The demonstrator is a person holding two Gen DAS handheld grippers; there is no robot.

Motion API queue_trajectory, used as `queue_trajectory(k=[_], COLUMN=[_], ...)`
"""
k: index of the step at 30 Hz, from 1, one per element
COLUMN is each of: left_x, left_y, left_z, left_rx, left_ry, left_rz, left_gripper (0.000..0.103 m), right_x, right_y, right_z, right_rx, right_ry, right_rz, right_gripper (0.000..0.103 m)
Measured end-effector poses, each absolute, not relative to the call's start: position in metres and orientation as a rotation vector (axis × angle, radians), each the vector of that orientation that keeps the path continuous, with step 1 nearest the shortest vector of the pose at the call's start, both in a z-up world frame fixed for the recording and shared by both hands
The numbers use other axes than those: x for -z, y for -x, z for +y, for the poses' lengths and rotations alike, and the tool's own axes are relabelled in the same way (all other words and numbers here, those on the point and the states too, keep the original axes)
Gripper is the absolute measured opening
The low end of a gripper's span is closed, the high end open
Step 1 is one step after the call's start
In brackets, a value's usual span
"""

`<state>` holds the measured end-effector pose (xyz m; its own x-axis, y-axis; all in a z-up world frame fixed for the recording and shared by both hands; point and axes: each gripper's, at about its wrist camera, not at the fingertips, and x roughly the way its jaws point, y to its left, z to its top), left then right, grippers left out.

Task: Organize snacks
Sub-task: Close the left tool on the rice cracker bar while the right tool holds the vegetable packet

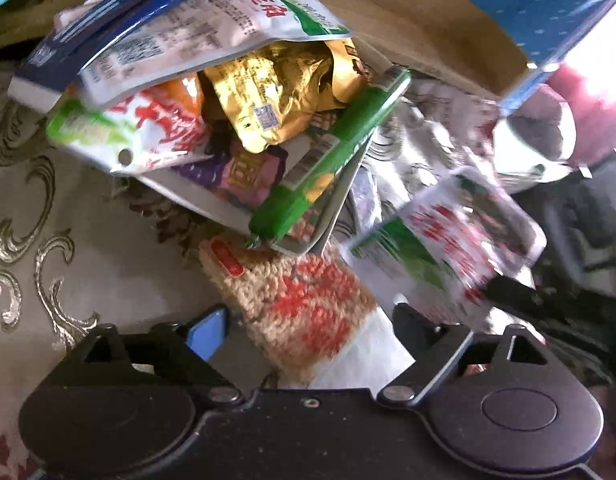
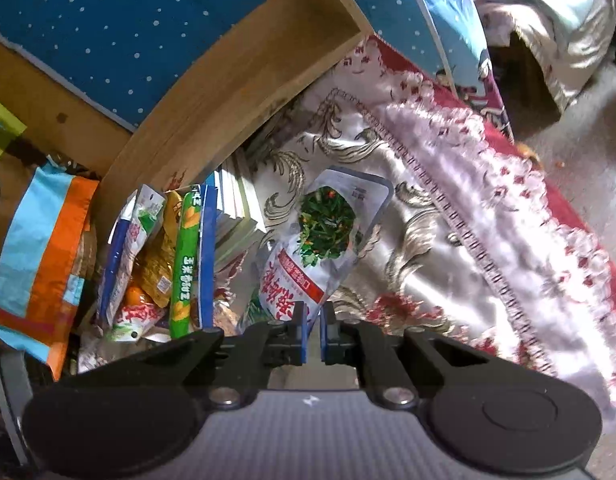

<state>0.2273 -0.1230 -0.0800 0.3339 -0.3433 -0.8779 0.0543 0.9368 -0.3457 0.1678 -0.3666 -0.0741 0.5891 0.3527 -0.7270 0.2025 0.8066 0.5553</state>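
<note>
My left gripper (image 1: 308, 326) stands open above a tan rice-cracker packet (image 1: 304, 308) with red print, which lies on the cloth between the wide-apart jaws without touching the pads. Just beyond is a heap of snacks: a white pouch with a blue edge (image 1: 168, 32), a gold foil packet (image 1: 268, 96) and a green corn stick (image 1: 332, 152). My right gripper (image 2: 315, 320) is shut on the bottom edge of a white pouch (image 2: 324, 232) picturing green vegetables, lifted off the cloth. The same pouch (image 1: 448, 240) shows blurred at the right of the left wrist view.
A wooden panel (image 2: 244, 80) leans behind the snack heap (image 2: 160, 256), with blue dotted fabric (image 2: 128, 32) behind it. An orange and blue bag (image 2: 40, 256) stands at the left. A stack of books (image 2: 236, 220) lies beside the heap. The patterned tablecloth (image 2: 448, 208) has a lace edge.
</note>
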Motion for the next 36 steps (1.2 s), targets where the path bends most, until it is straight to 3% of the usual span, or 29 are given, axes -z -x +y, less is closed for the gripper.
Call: queue_trajectory(k=[9,17,22,36], left_x=[0.081,0.087,0.081,0.065], left_y=[-0.257,-0.262,-0.242,-0.176], left_z=[-0.151,-0.196,-0.175,-0.107], left_rx=[0.033,-0.039,0.017,0.335], left_ry=[0.279,0.030,0.009,-0.097], left_rz=[1.292,1.279,1.271,1.368], left_gripper=[0.098,0.096,0.085,0.084], right_x=[0.071,0.082,0.085,0.094], right_y=[-0.159,-0.157,-0.157,-0.137], right_z=[-0.387,-0.401,-0.402,-0.384], right_rx=[-0.064,-0.075,-0.100,-0.207], right_ry=[-0.590,-0.634,-0.639,-0.661], right_rz=[0.972,0.997,1.006,1.079], right_gripper=[0.003,0.004,0.004,0.004])
